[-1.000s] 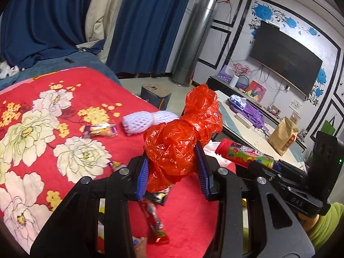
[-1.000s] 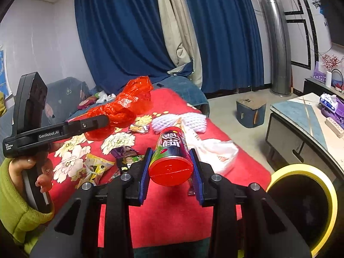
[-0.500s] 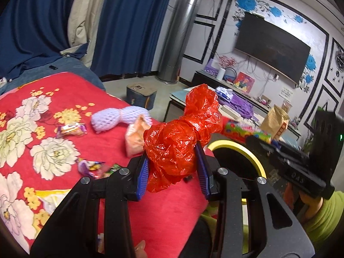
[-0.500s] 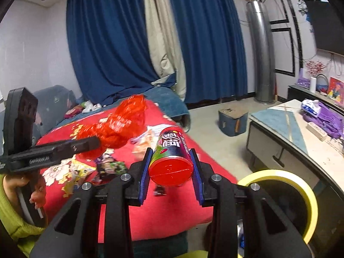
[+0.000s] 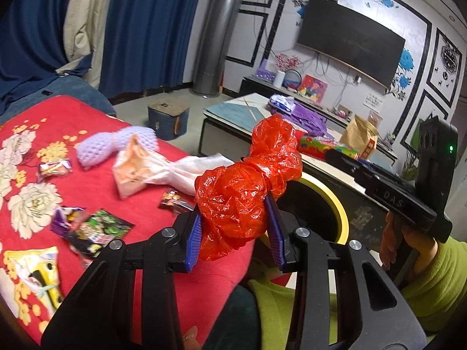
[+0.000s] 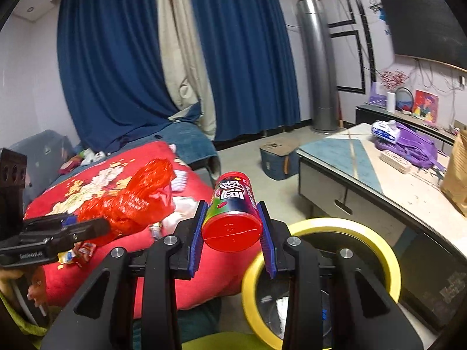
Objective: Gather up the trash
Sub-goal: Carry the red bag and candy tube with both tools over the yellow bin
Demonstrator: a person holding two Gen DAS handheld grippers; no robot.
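My left gripper [image 5: 233, 230] is shut on a crumpled red plastic bag [image 5: 245, 189], held in the air past the edge of the red flowered blanket [image 5: 96, 186]. My right gripper [image 6: 232, 233] is shut on a snack can with a red lid [image 6: 233, 213], held beside the yellow-rimmed trash bin [image 6: 388, 262]. The bin also shows behind the bag in the left wrist view [image 5: 335, 204]. The bag also shows in the right wrist view [image 6: 137, 198]. Several snack wrappers [image 5: 96, 230], a white plastic bag [image 5: 163, 169] and a white foam net [image 5: 116, 143] lie on the blanket.
A low coffee table [image 6: 364, 169] stands right of the bin, with a purple bag [image 6: 414, 145] and a brown paper bag [image 5: 360, 137] on it. A small blue box [image 6: 278, 157] sits on the floor. Blue curtains and a tall silver column stand behind.
Both grippers have swung right, away from the blanket and toward the yellow-rimmed bin, still holding the red bag and the can. The bin is now larger and closer in both views.
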